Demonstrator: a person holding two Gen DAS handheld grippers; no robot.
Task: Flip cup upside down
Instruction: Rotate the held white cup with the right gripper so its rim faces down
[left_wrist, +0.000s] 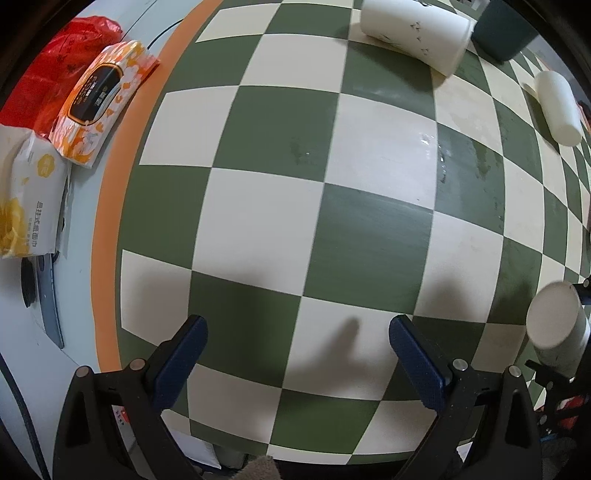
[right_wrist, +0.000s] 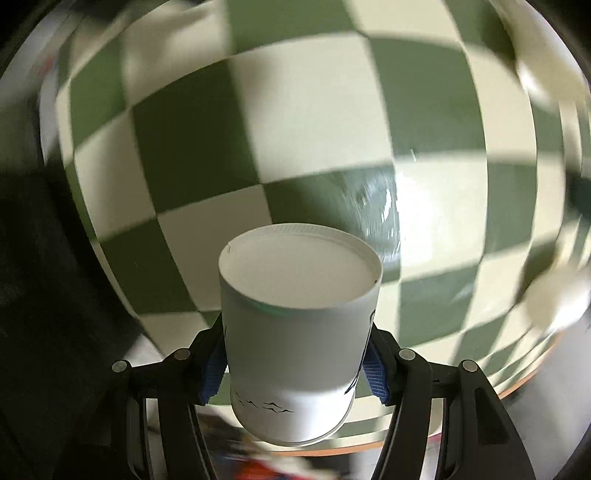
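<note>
My right gripper is shut on a white paper cup with small black bird marks. The cup's flat base points away from the camera and its rim points back toward me, above the green and cream checkered cloth. The background is motion-blurred. The same cup shows at the right edge of the left wrist view, held off the cloth. My left gripper is open and empty, low over the checkered cloth.
Two more white cups lie on their sides at the far right, one large and one smaller. A dark green container stands behind them. Tissue packs and a red bag lie left of the cloth's orange border.
</note>
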